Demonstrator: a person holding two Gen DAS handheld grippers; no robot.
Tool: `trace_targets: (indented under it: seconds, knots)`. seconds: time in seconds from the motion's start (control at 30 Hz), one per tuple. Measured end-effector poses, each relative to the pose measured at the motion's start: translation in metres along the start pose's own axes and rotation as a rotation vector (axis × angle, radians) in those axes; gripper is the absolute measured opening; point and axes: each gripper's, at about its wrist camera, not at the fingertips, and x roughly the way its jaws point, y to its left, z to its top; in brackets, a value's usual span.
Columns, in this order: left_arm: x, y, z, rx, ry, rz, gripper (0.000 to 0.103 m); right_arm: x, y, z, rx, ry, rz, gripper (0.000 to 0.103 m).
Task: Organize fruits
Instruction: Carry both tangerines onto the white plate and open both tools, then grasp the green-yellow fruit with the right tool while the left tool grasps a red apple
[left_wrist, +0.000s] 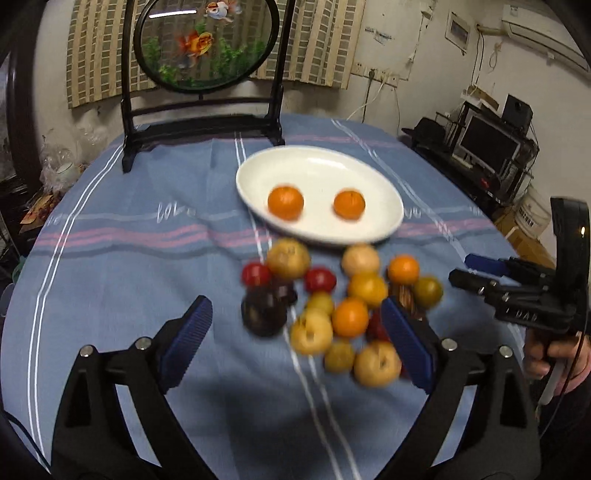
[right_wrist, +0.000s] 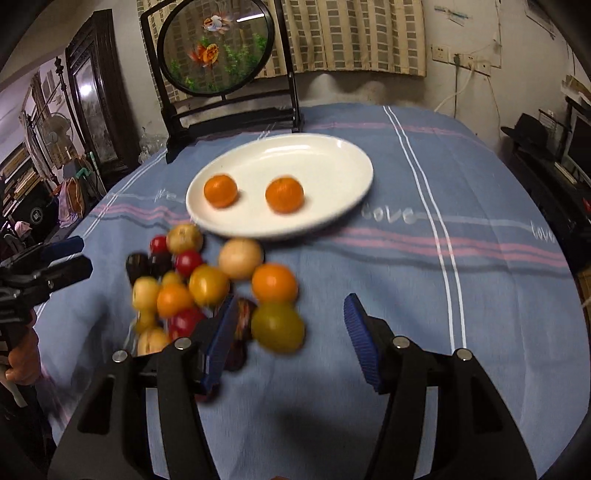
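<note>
While both grippers hang over the blue striped tablecloth (left_wrist: 110, 266), nothing sits between either pair of blue pads. Seen from its own camera, the left gripper (left_wrist: 297, 325) has its jaws spread wide, with the near edge of the fruit pile (left_wrist: 332, 299) showing in the gap below them but no pad pressing on any fruit. The right gripper (right_wrist: 291, 332) stands partly open, its jaws empty; an olive-green fruit (right_wrist: 277, 326) lies on the cloth just beside its left finger, and whether they touch is unclear through the blur. A white oval plate (right_wrist: 325, 155) rests on the cloth beyond the pile, toward a black stand holding a round goldfish panel (right_wrist: 218, 48). Two oranges (right_wrist: 220, 190) lie apart on the plate, one left of centre and one (right_wrist: 284, 194) near the middle. All the other fruit is heaped on the cloth just in front of the plate's near rim: more orange ones, yellow ones, small red ones and a dark purple one. In the left camera's view a hand (left_wrist: 554, 354) grips the right gripper's handle at the right edge.
</note>
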Motion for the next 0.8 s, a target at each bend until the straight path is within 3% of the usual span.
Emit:
trace_targets:
  seconds: [0.13,0.33,0.47,0.6,0.8]
  knots:
    - [-0.004,-0.006,-0.042,0.006,0.048,-0.051,0.094,-0.002,0.003,-0.027,0.009,0.035,-0.015,0.06]
    - [-0.003,-0.011,-0.071,0.015,0.075,-0.045,0.094,0.012,0.005,-0.024,0.035,0.044,-0.016,0.06]
    - [-0.007,-0.01,-0.072,0.011,0.053,-0.038,0.094,0.031,0.005,-0.018,0.03,0.072,-0.031,0.06]
    - [-0.009,-0.013,-0.073,0.022,0.04,-0.025,0.094,0.047,0.004,-0.013,0.039,0.108,-0.006,0.053]
    - [-0.009,-0.013,-0.07,0.024,0.033,-0.014,0.094,0.051,0.003,-0.008,0.021,0.094,-0.003,0.049]
